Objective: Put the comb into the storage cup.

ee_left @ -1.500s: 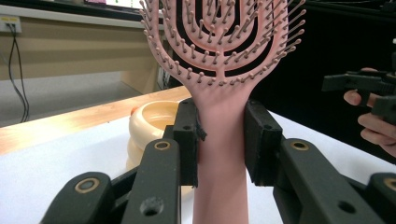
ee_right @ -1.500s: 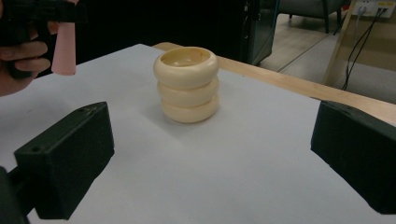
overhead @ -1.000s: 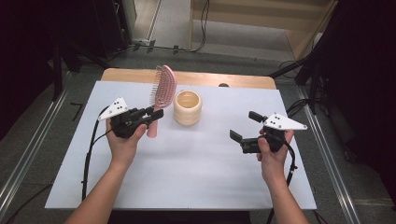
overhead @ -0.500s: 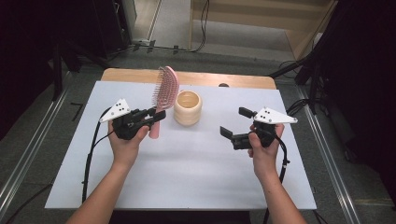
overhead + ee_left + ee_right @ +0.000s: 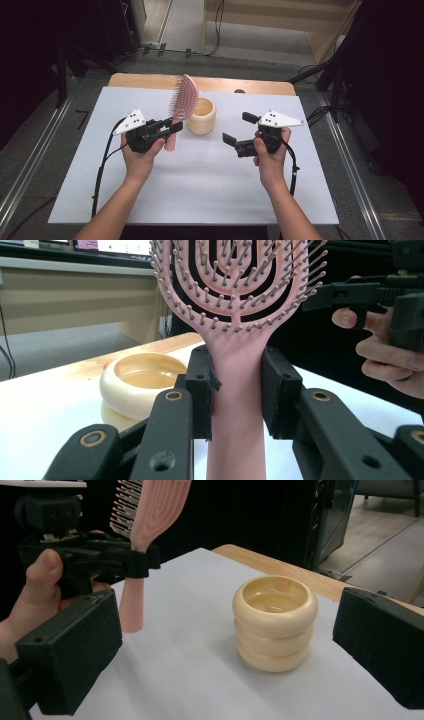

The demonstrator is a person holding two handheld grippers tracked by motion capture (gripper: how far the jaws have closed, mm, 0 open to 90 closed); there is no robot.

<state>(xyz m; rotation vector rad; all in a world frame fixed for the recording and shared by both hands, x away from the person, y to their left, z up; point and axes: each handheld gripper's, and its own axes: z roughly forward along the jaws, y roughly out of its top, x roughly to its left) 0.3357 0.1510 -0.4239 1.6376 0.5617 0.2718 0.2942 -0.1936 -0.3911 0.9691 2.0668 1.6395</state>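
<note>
- The left gripper (image 5: 172, 127) was clamped on the handle of a pink hairbrush (image 5: 183, 100), its two black jaws squeezing the neck just below the bristled head, as the left gripper view made plain (image 5: 235, 390).
- The brush stood nearly upright, head up and handle end hanging just above the white table (image 5: 200, 200). I judged it was held that way so the handle could go down first into the cup.
- A cream ribbed cup (image 5: 201, 116) sat on the table just beside the brush, toward the far edge, mouth open and nothing that I could see inside it (image 5: 275, 602).
- The right gripper (image 5: 239, 131) hung over the table on the other side of the cup, jaws spread wide and holding nothing. In the right gripper view the cup (image 5: 275, 625) sat squarely between those parted jaws, though farther off.
- That aim looked deliberate to me: the free gripper seemed lined up to close round the cup and steady it, since a light cup might tip or slide when a long brush was dropped in.
- The grip low on the neck left most of the handle free beneath the jaws, which I thought would let it slip into the cup before the jaws reached the rim.
- The two grippers were well apart, with the cup between them.
</note>
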